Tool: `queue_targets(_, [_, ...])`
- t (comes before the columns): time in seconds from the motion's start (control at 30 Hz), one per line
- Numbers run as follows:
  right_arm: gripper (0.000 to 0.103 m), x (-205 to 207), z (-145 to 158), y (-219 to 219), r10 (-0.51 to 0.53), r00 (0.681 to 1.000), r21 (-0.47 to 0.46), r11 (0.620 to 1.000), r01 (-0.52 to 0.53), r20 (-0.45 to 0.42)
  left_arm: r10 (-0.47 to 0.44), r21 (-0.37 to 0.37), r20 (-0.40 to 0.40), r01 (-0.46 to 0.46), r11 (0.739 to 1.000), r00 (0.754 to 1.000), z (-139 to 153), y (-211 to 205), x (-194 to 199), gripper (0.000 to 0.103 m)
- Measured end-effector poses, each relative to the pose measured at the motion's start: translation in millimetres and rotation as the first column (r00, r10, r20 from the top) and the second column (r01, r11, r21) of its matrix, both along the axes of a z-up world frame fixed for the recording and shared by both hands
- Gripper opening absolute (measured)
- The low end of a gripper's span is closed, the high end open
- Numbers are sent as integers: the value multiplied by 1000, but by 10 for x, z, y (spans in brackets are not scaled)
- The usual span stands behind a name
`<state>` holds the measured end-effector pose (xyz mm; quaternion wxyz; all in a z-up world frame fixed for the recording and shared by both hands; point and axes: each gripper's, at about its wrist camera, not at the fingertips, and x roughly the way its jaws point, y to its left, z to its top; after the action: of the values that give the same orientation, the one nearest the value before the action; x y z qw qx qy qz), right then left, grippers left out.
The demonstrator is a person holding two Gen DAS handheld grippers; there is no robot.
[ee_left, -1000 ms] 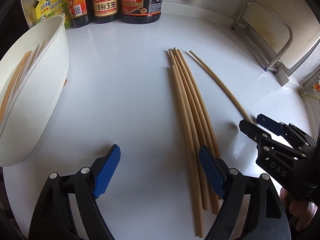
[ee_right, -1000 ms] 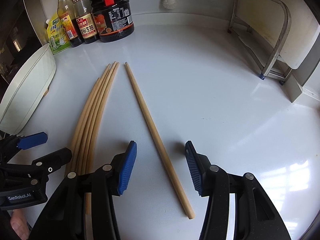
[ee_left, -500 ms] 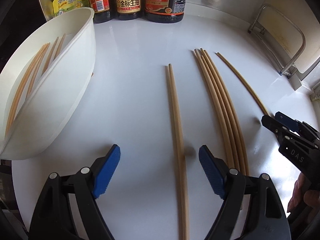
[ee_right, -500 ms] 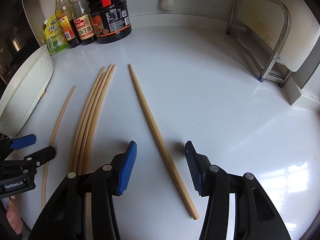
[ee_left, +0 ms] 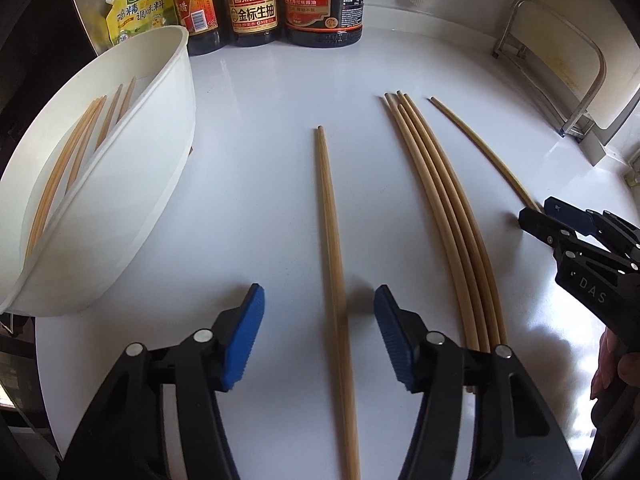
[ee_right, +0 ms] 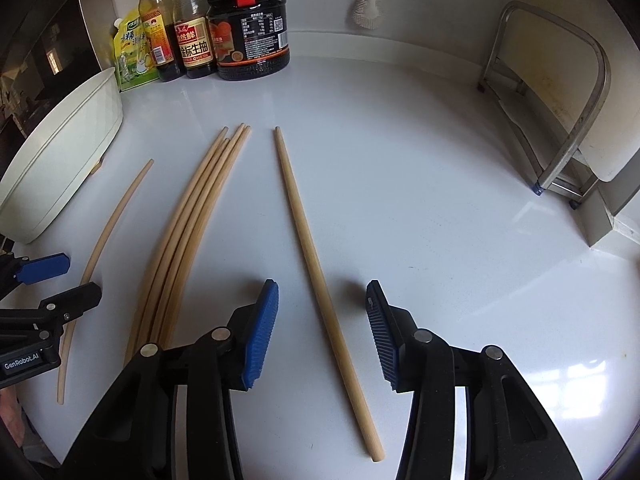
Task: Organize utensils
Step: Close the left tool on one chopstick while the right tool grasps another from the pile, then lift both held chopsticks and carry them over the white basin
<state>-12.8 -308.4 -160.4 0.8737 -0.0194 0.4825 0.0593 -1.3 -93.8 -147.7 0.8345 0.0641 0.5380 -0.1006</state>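
A white counter [ee_left: 260, 92] held loose wooden chopsticks. In the left wrist view, the left gripper [ee_left: 319, 330] pointed down at the counter with its blue pads [ee_left: 244, 344] spread on either side of a lone chopstick [ee_left: 332, 248]. The jaws had just been closing, yet the pads stood clear of the stick and did not pinch it. That chopstick lay straight, running away from the camera.

To its right lay a bundle [ee_left: 444, 208] of about four chopsticks, side by side and touching. Farther right lay another single chopstick [ee_left: 480, 152], its near end reaching the right gripper [ee_left: 538, 212] at the frame's edge.

In the right wrist view, the right gripper [ee_right: 322, 336] also pointed down, its pads [ee_right: 260, 336] spread around that single chopstick [ee_right: 320, 272]. Its jaws had just been closing too, and the pads did not touch the stick. The bundle [ee_right: 188, 232] lay to the left of it, and the lone chopstick [ee_right: 108, 240] farther left, with the left gripper [ee_right: 60, 276] around its near part.

A white bin [ee_left: 132, 216] sat tilted at the left of the counter, with several chopsticks [ee_left: 76, 156] already inside. Sauce bottles [ee_left: 252, 4] and a yellow pouch [ee_left: 136, 8] stood along the back wall. A metal rack [ee_right: 560, 112] stood at the right, and a white brush [ee_right: 366, 4] hung on the wall.
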Motion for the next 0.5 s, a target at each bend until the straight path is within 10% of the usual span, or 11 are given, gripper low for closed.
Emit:
queue_targets(0.27, [6,42,21,179,55,999,-30,998,-55,-2,-41,-37,-12,40,999,999,24,-78,0,8])
queue_targets(0.5, [6,2,78,76,-7,1000,48,999,7,-17,-50,-71,-57,46,996,997,33,-88,32,7])
